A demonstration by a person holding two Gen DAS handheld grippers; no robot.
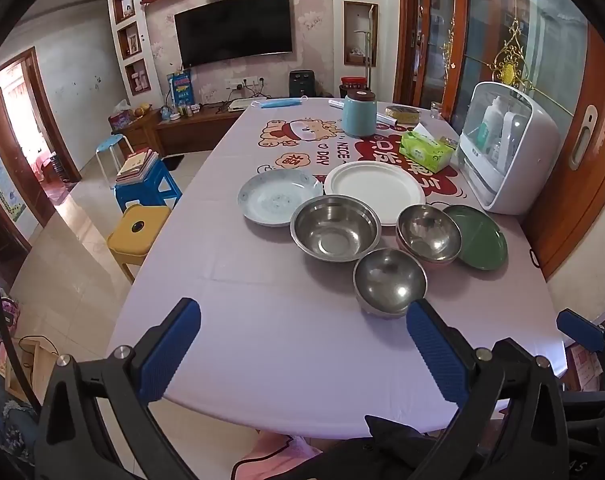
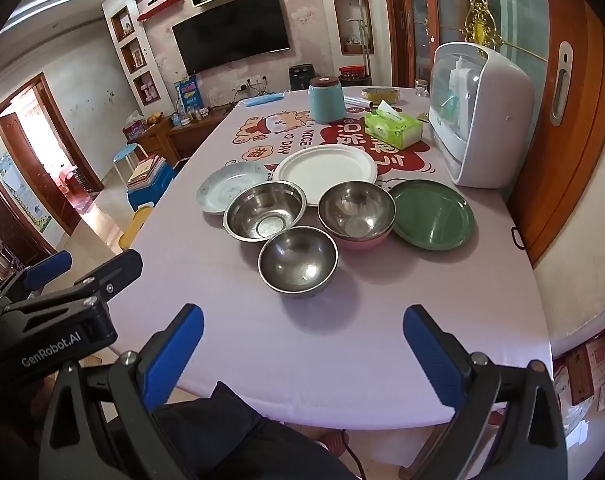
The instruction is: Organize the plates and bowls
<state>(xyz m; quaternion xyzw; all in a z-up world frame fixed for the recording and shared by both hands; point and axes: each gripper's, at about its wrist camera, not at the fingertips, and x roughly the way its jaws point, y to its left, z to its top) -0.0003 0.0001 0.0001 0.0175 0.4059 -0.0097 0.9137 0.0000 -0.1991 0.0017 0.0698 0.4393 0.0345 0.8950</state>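
On the table's lilac cloth (image 1: pixel 262 320) stand three steel bowls: a wide one (image 1: pixel 335 227) (image 2: pixel 265 211), a small near one (image 1: pixel 389 282) (image 2: pixel 297 260), and one nested in a pink bowl (image 1: pixel 428 234) (image 2: pixel 356 213). Behind them lie a pale blue plate (image 1: pixel 276 197) (image 2: pixel 227 186), a white plate (image 1: pixel 374 188) (image 2: pixel 324 170) and, at right, a green plate (image 1: pixel 480 237) (image 2: pixel 432 214). My left gripper (image 1: pixel 302 320) is open and empty at the table's near edge. My right gripper (image 2: pixel 302 326) is open and empty beside it; the left gripper's body also shows in the right wrist view at the left.
A white countertop appliance (image 1: pixel 510 148) (image 2: pixel 478 116) stands at the table's right edge. A green tissue box (image 1: pixel 425 151), a teal canister (image 1: pixel 358 114) and a tin sit farther back. Blue and yellow stools (image 1: pixel 138 228) stand left of the table.
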